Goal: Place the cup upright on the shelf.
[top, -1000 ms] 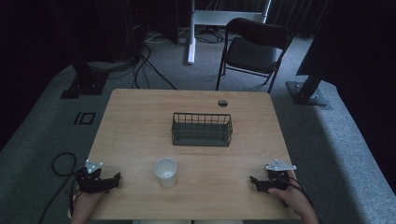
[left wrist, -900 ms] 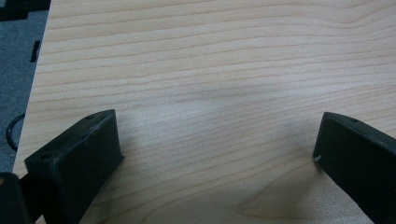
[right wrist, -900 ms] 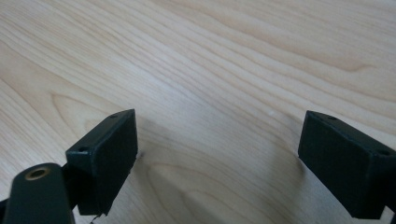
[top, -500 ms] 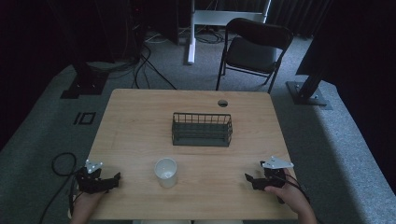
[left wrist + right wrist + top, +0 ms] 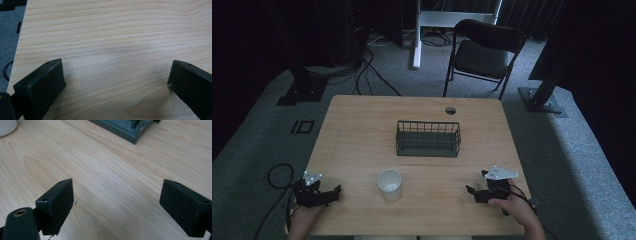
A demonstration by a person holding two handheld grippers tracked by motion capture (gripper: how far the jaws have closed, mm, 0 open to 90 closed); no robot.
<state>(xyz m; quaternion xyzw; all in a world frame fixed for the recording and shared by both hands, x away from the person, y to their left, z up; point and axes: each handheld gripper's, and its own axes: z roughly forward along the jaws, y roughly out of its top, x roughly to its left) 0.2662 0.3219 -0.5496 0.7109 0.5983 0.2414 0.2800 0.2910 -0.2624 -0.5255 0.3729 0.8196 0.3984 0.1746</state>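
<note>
- The left gripper [image 5: 324, 192] sits low at the near left corner of the wooden table [image 5: 362, 130], held by the person's left hand [image 5: 302, 217] that comes in from the bottom edge.
- In the left gripper view its two black jaws stand wide apart with nothing between them, only bare wood grain.
- The right gripper [image 5: 477, 192] is at the near right part of the table, held in the right hand [image 5: 512, 207], with its grey three-cornered plate on top.
- In the right gripper view [image 5: 116, 197] its jaws also stand wide apart, empty, above the wood.
- The white cup [image 5: 390, 184] stands upright on the near half of the table, between the two grippers and well apart from each, somewhat closer to the left one.
- A small piece of the cup [image 5: 6, 126] shows at the top left corner of the right gripper view.
- The dark wire basket [image 5: 428, 138] stands near the middle of the table, beyond the cup and apart from it; it looks empty, though the dim light makes that hard to be sure of.
- One corner of the basket [image 5: 125, 128] shows at the top of the right gripper view.
- A folding chair [image 5: 482, 52] stands on the grey floor beyond the far edge of the table.
- A black cable [image 5: 274, 175] loops on the floor by the table's near left corner.
</note>
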